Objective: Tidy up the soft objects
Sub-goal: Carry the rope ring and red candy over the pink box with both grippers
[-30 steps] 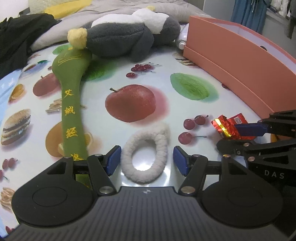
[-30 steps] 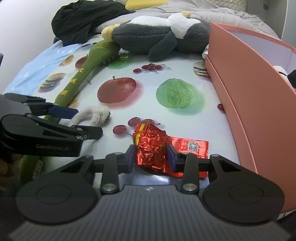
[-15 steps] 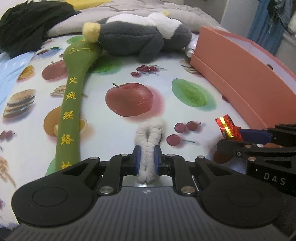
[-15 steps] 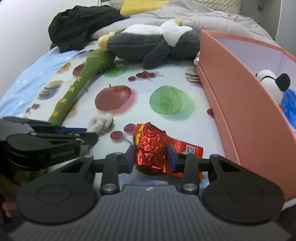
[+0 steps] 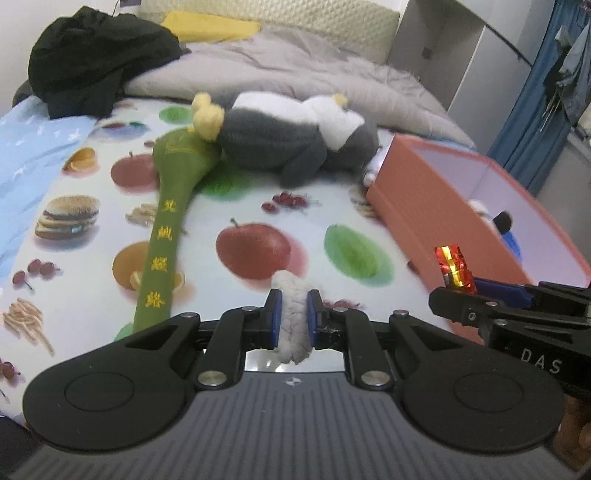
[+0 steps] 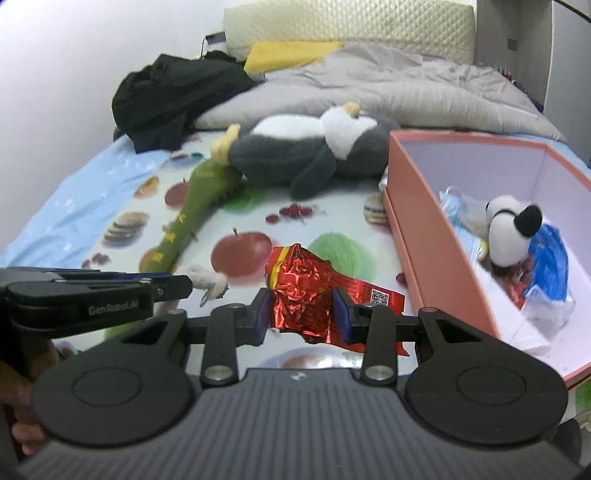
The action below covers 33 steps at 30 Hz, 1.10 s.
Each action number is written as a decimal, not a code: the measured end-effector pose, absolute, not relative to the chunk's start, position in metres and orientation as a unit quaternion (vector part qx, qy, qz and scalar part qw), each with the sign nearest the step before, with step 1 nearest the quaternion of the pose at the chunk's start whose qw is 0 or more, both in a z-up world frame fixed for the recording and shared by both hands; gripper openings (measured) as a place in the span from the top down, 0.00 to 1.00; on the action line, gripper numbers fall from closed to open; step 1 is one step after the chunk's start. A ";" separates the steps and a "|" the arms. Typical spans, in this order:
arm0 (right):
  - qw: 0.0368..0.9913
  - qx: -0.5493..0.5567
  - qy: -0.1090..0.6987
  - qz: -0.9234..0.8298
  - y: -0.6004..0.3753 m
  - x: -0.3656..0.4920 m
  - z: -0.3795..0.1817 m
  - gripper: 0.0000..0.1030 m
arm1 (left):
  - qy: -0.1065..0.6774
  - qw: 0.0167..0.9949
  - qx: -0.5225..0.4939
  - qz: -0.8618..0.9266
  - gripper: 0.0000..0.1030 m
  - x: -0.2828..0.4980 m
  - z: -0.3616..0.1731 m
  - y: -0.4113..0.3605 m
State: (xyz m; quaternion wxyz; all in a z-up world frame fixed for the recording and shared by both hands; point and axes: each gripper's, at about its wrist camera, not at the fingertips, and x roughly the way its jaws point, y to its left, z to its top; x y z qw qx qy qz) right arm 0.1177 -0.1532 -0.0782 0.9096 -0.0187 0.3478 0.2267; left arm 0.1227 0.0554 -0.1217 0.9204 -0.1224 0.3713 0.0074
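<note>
Because each camera sits behind its own fingers, the lower part of both views is filled by the black gripper body, and the mat under it cannot be seen. The left gripper has its blue pads pressed on a fluffy white loop, which is squeezed flat; its jaws were closing within the last second and now stand narrow. How far the loop hangs under the pads is cut off. The right gripper holds a crumpled red foil packet between pads set moderately apart; the packet's flat end with a small printed code sticks out to the right, and its lower edge is hidden behind the fingers. Both things are lifted above the surface.

Beside the right gripper stands a pink box, open on top, with a white and black plush and a blue and white bag inside; other small things under them are hard to make out. From the left wrist view only the top of that plush shows over the wall.

All this lies on a bed. A glossy mat printed with fruit and burgers covers the near part. On it lie a long green pillow with yellow characters and a grey and white plush toy, touching at the pillow's wide end. Behind are a grey blanket, a black garment, a yellow cloth and a quilted headboard. A blue curtain hangs at the right edge, blurred
</note>
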 end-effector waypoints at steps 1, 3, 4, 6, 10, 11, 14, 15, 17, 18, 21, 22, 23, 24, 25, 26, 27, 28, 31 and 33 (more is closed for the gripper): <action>0.910 -0.018 0.346 0.227 -0.154 0.117 -0.075 0.62 | 0.368 0.921 -0.123 0.007 0.83 0.121 -0.116 0.054; 0.913 -0.016 0.339 0.225 -0.158 0.115 -0.066 0.62 | 0.363 0.923 -0.125 0.004 0.83 0.119 -0.106 0.051; 0.915 -0.016 0.336 0.223 -0.160 0.114 -0.061 0.62 | 0.360 0.925 -0.125 0.001 0.83 0.117 -0.100 0.049; 0.917 -0.015 0.330 0.221 -0.165 0.111 -0.053 0.61 | 0.353 0.927 -0.127 -0.006 0.83 0.113 -0.089 0.044; 0.924 -0.013 0.317 0.215 -0.177 0.102 -0.035 0.61 | 0.340 0.931 -0.130 -0.021 0.83 0.106 -0.066 0.032; 0.925 -0.011 0.315 0.213 -0.181 0.100 -0.030 0.61 | 0.338 0.932 -0.129 -0.025 0.83 0.104 -0.061 0.029; 0.930 -0.010 0.308 0.203 -0.191 0.092 -0.020 0.61 | 0.330 0.935 -0.127 -0.041 0.83 0.102 -0.046 0.016; 0.931 -0.009 0.305 0.199 -0.196 0.089 -0.016 0.61 | 0.327 0.935 -0.126 -0.046 0.83 0.102 -0.042 0.012; 0.934 -0.008 0.302 0.192 -0.203 0.086 -0.010 0.61 | 0.325 0.936 -0.123 -0.055 0.83 0.102 -0.035 0.001; 0.935 -0.009 0.300 0.188 -0.208 0.085 -0.008 0.61 | 0.324 0.936 -0.123 -0.060 0.83 0.103 -0.032 -0.004; 0.940 -0.006 0.296 0.172 -0.223 0.081 0.000 0.61 | 0.322 0.935 -0.123 -0.079 0.83 0.106 -0.024 -0.021; 0.940 -0.004 0.296 0.167 -0.228 0.081 0.002 0.61 | 0.322 0.935 -0.122 -0.085 0.83 0.106 -0.021 -0.027; 0.941 -0.003 0.297 0.163 -0.232 0.080 0.003 0.61 | 0.321 0.935 -0.122 -0.091 0.83 0.107 -0.019 -0.032; 0.942 -0.002 0.297 0.158 -0.237 0.080 0.005 0.61 | 0.320 0.935 -0.121 -0.098 0.83 0.108 -0.017 -0.037; 0.943 -0.002 0.297 0.152 -0.242 0.079 0.006 0.61 | 0.320 0.934 -0.121 -0.104 0.83 0.110 -0.014 -0.042; 0.943 -0.001 0.297 0.147 -0.246 0.078 0.007 0.61 | 0.320 0.933 -0.121 -0.110 0.83 0.113 -0.013 -0.048; 0.944 0.001 0.298 0.142 -0.251 0.078 0.008 0.61 | 0.321 0.932 -0.121 -0.118 0.83 0.115 -0.011 -0.053; 0.945 0.004 0.298 0.136 -0.256 0.079 0.009 0.61 | 0.321 0.931 -0.120 -0.124 0.83 0.119 -0.010 -0.057; 0.946 0.010 0.300 0.121 -0.267 0.084 0.009 0.61 | 0.325 0.928 -0.115 -0.140 0.83 0.130 -0.007 -0.071; 0.944 0.020 0.307 0.118 -0.274 0.092 0.006 0.61 | 0.331 0.926 -0.110 -0.147 0.83 0.141 -0.007 -0.079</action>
